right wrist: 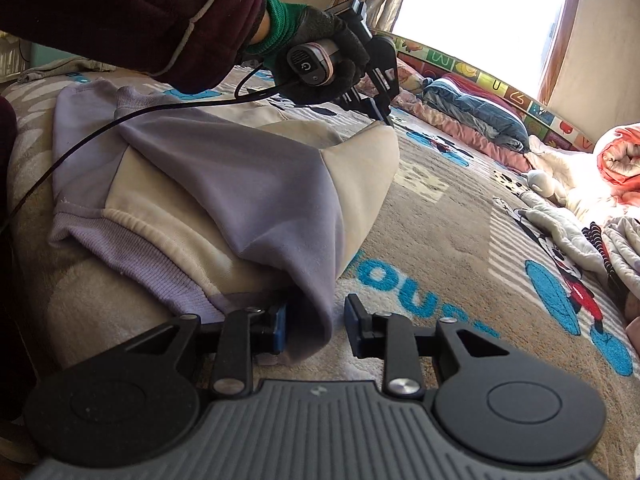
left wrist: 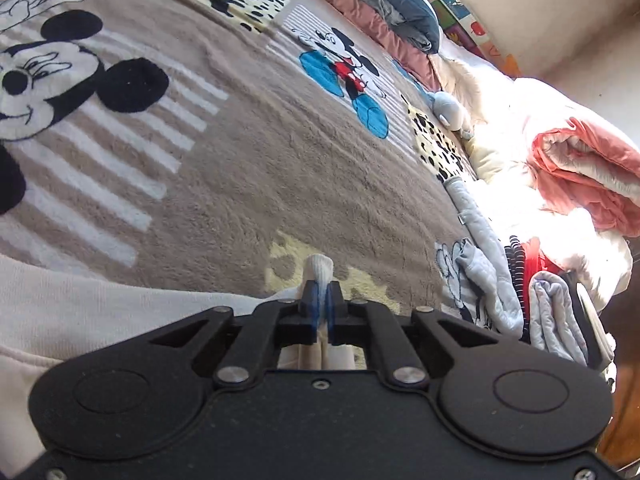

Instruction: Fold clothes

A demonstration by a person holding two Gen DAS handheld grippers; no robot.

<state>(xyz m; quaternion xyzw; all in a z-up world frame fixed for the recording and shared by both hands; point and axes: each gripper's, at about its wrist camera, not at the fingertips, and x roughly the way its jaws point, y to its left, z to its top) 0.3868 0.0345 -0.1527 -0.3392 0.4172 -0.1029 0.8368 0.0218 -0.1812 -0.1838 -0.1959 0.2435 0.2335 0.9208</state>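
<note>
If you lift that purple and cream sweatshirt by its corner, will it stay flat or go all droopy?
Probably droopy: the sweatshirt already sags in soft folds below the corner the left gripper pinches. It likely won't slip, since the blanket is fuzzy.

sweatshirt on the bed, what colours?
Lavender and cream panels on the sweatshirt, lavender ribbed hem; clearest in the right wrist view.

Beige cartoon-mouse blanket (left wrist: 248, 184) covers bed; blue pillow (right wrist: 480, 114) and coral quilt (left wrist: 580, 172) (bundled) along far edge.
</note>
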